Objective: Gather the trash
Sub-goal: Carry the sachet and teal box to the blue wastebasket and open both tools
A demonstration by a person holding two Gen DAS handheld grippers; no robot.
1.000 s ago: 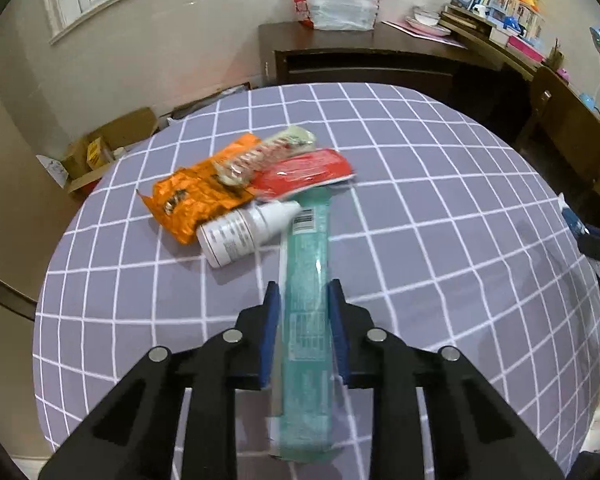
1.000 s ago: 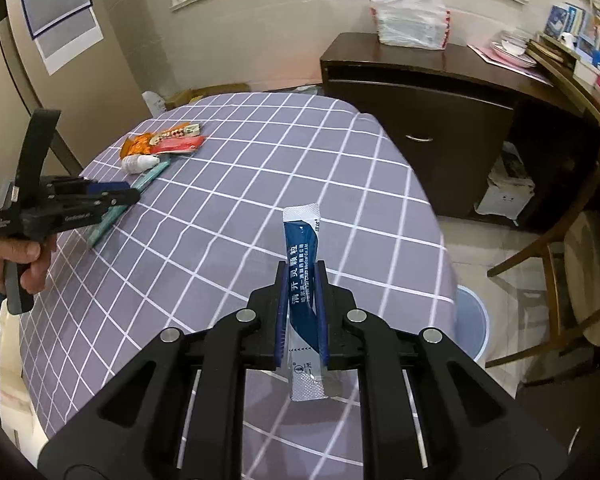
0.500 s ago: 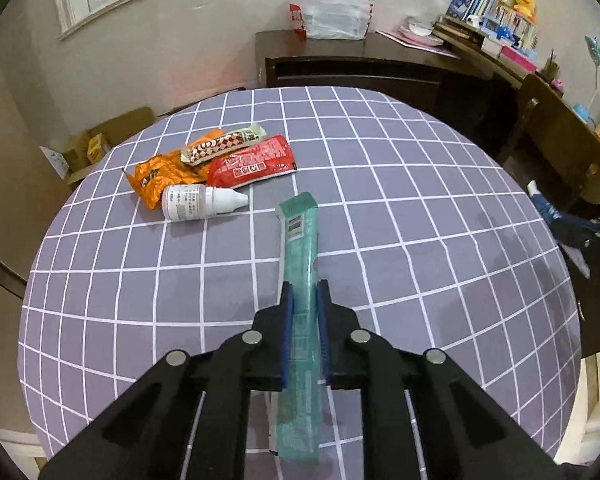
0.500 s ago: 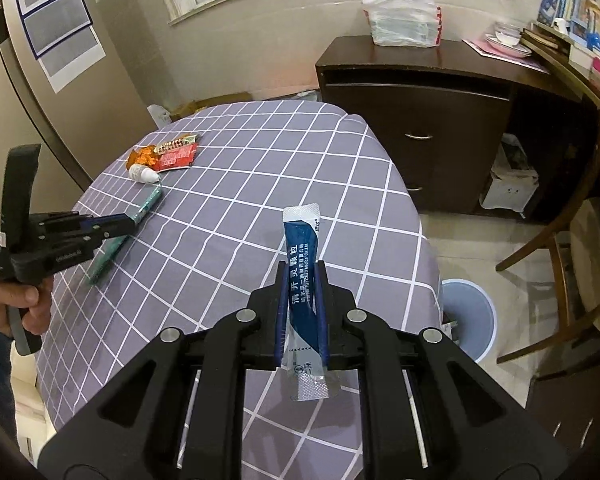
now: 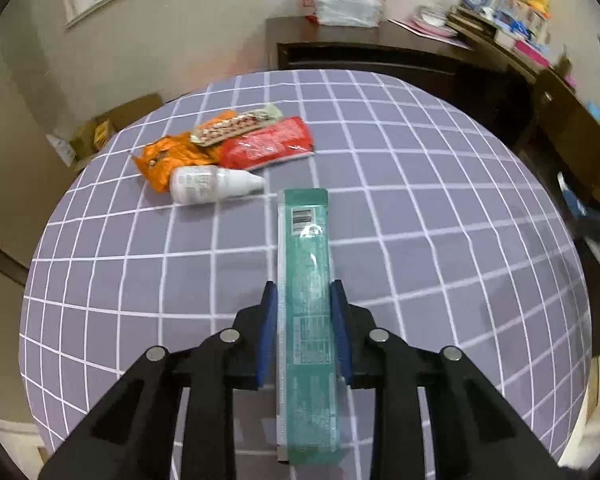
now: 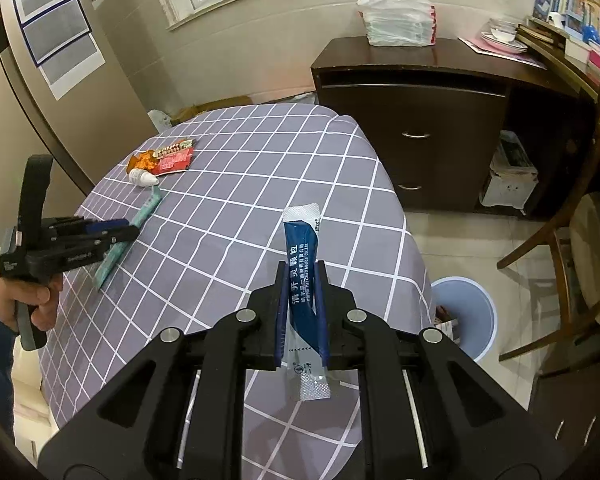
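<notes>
The left gripper [image 5: 305, 332] has its jaws parted a little, and they have just been opening. A long teal sachet [image 5: 306, 288] lies between the blue pads [image 5: 269, 332]; the pads stand close along its edges, and I cannot tell whether they still press on it. The sachet is flat and narrow, with a barcode near its far end and small print along its length. From the right wrist view it slants down from the gripper onto the purple checked tablecloth [image 6: 260, 184].

The right gripper [image 6: 302, 316] is clamped tight on a dark blue sachet [image 6: 302, 280] with white lettering and crimped silver ends, held upright above the table's near edge.

Further along the table lie an orange wrapper [image 5: 164, 158], a red wrapper [image 5: 268, 146], a patterned strip packet [image 5: 236, 124] and a small white bottle [image 5: 212, 186] on its side, close together. A pale blue bin [image 6: 466, 316] stands on the floor beside the table.
</notes>
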